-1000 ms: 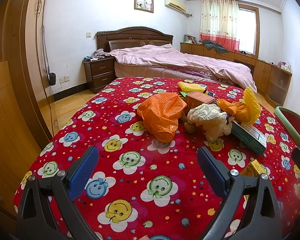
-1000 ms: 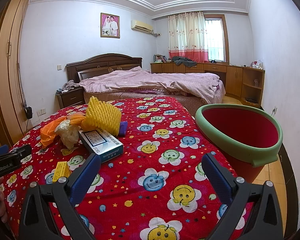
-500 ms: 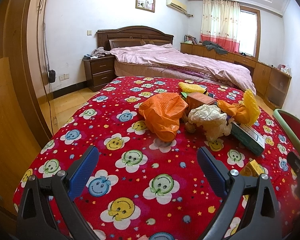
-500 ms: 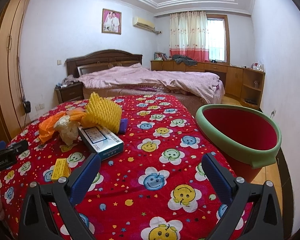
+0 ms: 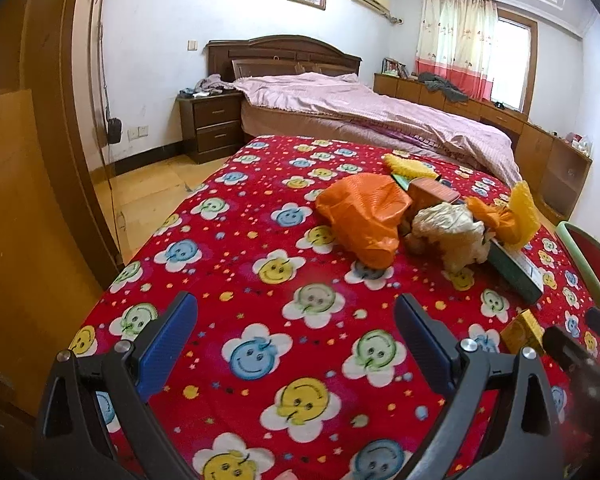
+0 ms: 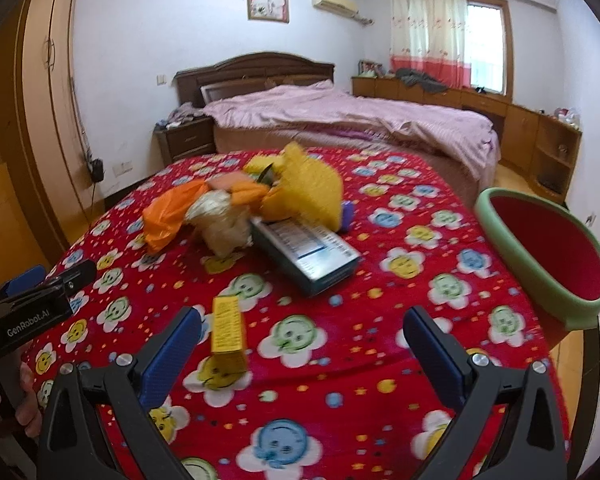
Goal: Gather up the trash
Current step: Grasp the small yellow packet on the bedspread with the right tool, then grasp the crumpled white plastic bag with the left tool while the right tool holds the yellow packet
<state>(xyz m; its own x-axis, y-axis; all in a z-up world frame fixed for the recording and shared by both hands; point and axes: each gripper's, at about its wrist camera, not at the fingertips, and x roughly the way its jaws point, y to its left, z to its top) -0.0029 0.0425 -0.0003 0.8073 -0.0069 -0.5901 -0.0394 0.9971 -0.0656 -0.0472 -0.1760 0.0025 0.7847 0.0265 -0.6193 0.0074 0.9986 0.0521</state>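
A pile of trash lies on the red smiley-face tablecloth [image 5: 260, 280]: an orange plastic bag [image 5: 364, 216], a crumpled whitish bag [image 5: 452, 228], yellow foam netting [image 6: 304, 192], a brown box [image 5: 432, 194] and a teal carton [image 6: 308, 252]. A small yellow box [image 6: 228, 326] lies nearest my right gripper [image 6: 302, 348], just left of its middle. My right gripper is open and empty above the cloth. My left gripper [image 5: 296, 336] is open and empty, short of the pile. The red bin with a green rim [image 6: 548, 256] stands at the table's right edge.
The left gripper's body [image 6: 28, 312] shows at the left of the right wrist view. A bed [image 5: 380, 112] stands behind the table, a nightstand [image 5: 212, 124] to its left, and a wooden wardrobe [image 5: 28, 160] along the left wall.
My right gripper has moved forward and left toward the small yellow box and the pile. My left gripper has shifted slightly, and the right gripper's tip now shows at its right edge.
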